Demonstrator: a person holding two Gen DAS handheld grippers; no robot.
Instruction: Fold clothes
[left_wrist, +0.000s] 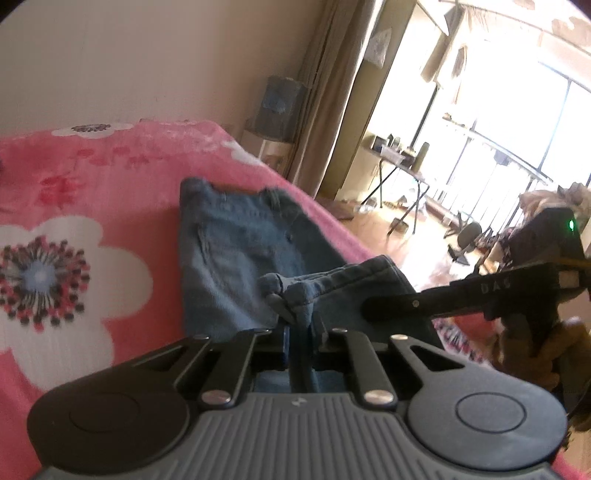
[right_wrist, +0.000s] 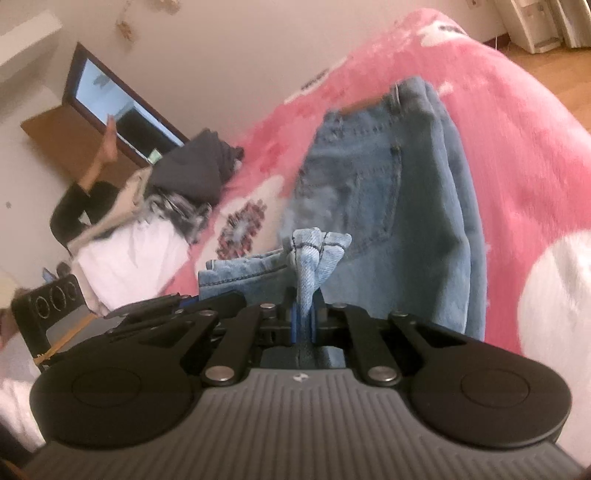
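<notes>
Blue jeans (left_wrist: 236, 251) lie on a pink flowered blanket (left_wrist: 92, 184), waistband at the far end. My left gripper (left_wrist: 291, 314) is shut on a bunched hem of the jeans, lifted off the blanket. The right gripper's body (left_wrist: 480, 295) crosses the right of this view, held by a hand. In the right wrist view the jeans (right_wrist: 388, 184) stretch away with a back pocket showing. My right gripper (right_wrist: 308, 288) is shut on a bunched hem corner, and the left gripper (right_wrist: 155, 306) shows low at the left.
A pile of dark, grey and white clothes (right_wrist: 166, 206) sits on the blanket's far left. A mirror (right_wrist: 122, 107) leans on the wall. Past the bed edge are a wooden floor, a folding table (left_wrist: 402, 162) and bright windows.
</notes>
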